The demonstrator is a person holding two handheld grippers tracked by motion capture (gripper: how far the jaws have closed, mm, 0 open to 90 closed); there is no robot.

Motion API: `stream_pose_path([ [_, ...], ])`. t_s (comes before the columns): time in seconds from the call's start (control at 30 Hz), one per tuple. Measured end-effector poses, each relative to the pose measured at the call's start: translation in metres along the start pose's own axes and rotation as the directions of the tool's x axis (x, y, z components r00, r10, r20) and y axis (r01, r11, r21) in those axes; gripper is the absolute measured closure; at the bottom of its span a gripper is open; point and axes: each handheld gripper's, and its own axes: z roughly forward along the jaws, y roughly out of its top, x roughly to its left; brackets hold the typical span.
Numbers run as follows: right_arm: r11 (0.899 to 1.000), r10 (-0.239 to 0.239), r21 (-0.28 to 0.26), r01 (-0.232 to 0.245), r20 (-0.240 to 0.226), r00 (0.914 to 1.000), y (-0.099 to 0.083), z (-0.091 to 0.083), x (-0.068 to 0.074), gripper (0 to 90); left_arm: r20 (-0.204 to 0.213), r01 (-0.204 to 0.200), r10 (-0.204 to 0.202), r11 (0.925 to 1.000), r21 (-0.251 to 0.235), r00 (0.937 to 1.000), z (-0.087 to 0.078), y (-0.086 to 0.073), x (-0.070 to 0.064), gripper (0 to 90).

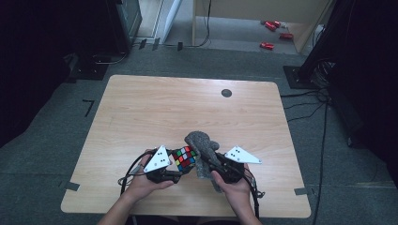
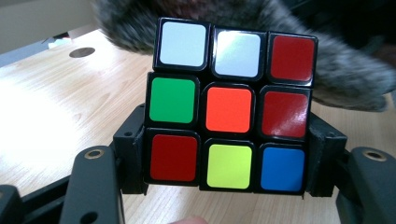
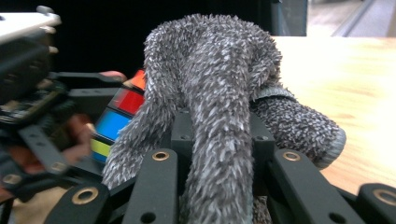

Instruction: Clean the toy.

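Observation:
My left gripper (image 1: 180, 169) is shut on a scrambled colour cube (image 1: 184, 157), held near the table's front edge. In the left gripper view the cube (image 2: 229, 108) sits clamped between the black pads (image 2: 133, 154), its face showing white, red, green, orange, yellow and blue squares. My right gripper (image 1: 212, 161) is shut on a fuzzy grey cloth (image 1: 202, 145) that drapes over its jaws. In the right gripper view the cloth (image 3: 215, 98) hangs down between the jaws, and the cube (image 3: 116, 116) peeks out to its left. The cloth touches the cube's right side.
A light wooden table (image 1: 155, 108) stretches ahead with a round dark cable hole (image 1: 226, 93) at the back. Grey carpet surrounds it. Small red objects (image 1: 272, 33) lie on the floor far behind. Tape marks (image 1: 70, 185) sit near the table's front corners.

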Motion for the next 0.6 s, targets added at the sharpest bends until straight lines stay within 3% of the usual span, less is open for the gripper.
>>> stream_pose_path([
  [0.1,0.999,-0.033,-0.044,0.032,-0.032,0.9989,0.005,-0.004,0.011,71.9,-0.002,-0.013,0.013,0.9998,0.017,0.9999,0.002,0.001,-0.001,34.3],
  [0.17,0.994,-0.102,-0.05,0.099,-0.075,0.9919,0.007,-0.002,0.029,71.8,-0.003,-0.03,0.03,0.999,0.034,0.9995,0.004,0.001,-0.004,34.3],
  [0.23,0.99,-0.132,-0.052,0.13,-0.049,0.99,0.007,-0.001,0.034,71.9,-0.009,-0.032,0.033,0.9989,0.035,0.9994,0.002,0.001,-0.004,34.3],
  [0.3,0.995,-0.085,-0.052,0.082,-0.057,0.9947,0.005,0.0,0.026,71.9,-0.011,-0.028,0.029,0.9992,0.028,0.9995,0.001,0.001,-0.003,34.3],
  [0.43,0.999,-0.029,-0.025,0.029,-0.006,0.9995,0.0,0.0,0.007,72.1,-0.004,-0.01,0.011,0.9999,0.008,0.9999,-0.001,0.002,-0.001,34.3],
  [0.5,0.999,-0.033,-0.04,0.033,-0.002,0.9994,0.001,-0.002,0.009,72.2,0.006,0.003,-0.003,1.0,-0.002,1.0,0.0,0.002,-0.001,34.3],
  [0.6,0.995,-0.072,-0.072,0.067,-0.069,0.995,0.006,-0.004,0.023,71.9,0.0,-0.039,0.039,0.9987,0.033,0.9992,0.003,0.003,-0.006,34.3],
])
